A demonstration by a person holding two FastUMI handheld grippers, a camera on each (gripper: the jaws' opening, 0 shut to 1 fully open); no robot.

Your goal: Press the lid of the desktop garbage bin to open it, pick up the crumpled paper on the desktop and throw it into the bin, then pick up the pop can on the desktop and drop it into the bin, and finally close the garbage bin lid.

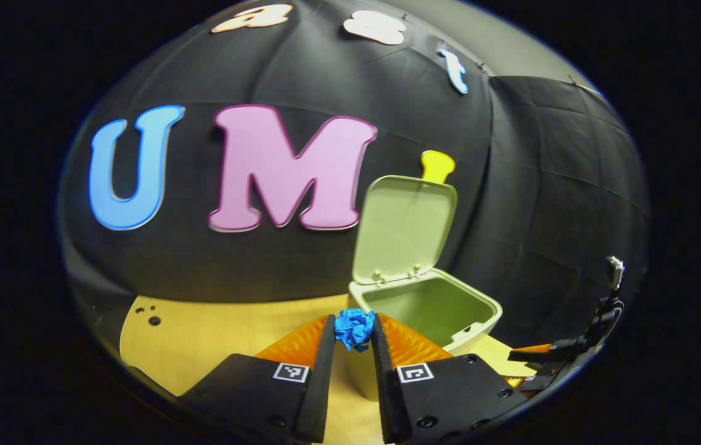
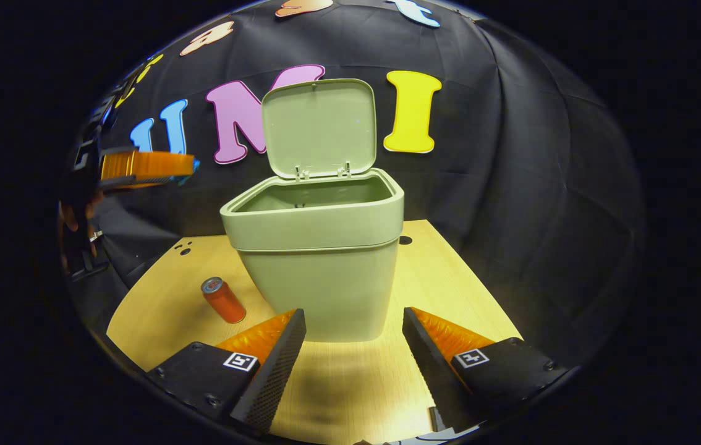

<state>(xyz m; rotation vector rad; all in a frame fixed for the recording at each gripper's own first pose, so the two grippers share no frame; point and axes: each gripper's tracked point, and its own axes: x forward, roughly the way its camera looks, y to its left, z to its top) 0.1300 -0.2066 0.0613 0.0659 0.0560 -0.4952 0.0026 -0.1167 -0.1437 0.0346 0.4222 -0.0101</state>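
The left gripper view looks down from above the open bin (image 1: 424, 309), near its rim. The right gripper view faces the bin (image 2: 319, 247) low from the desktop (image 2: 449, 278); both share it

The garbage bin (image 2: 319, 247) and its raised lid (image 2: 319, 127) look like smooth, matt plastic. The desktop (image 2: 449, 290) shows pale wood grain with a soft sheen, and the pop can (image 2: 224, 300) is glossy metal. The crumpled paper (image 1: 354, 329) is wrinkled and rough, and the booth's wall (image 1: 548, 185) is matt, creased cloth.

Left tongs (image 1: 353, 330) raised, both fingers clamped on a crumpled paper ball (image 1: 354, 328). Right tongs (image 2: 353, 330) low, level, jaws spread wide, nothing between. Hand (image 2: 75, 225) gripping the left tongs' handle.
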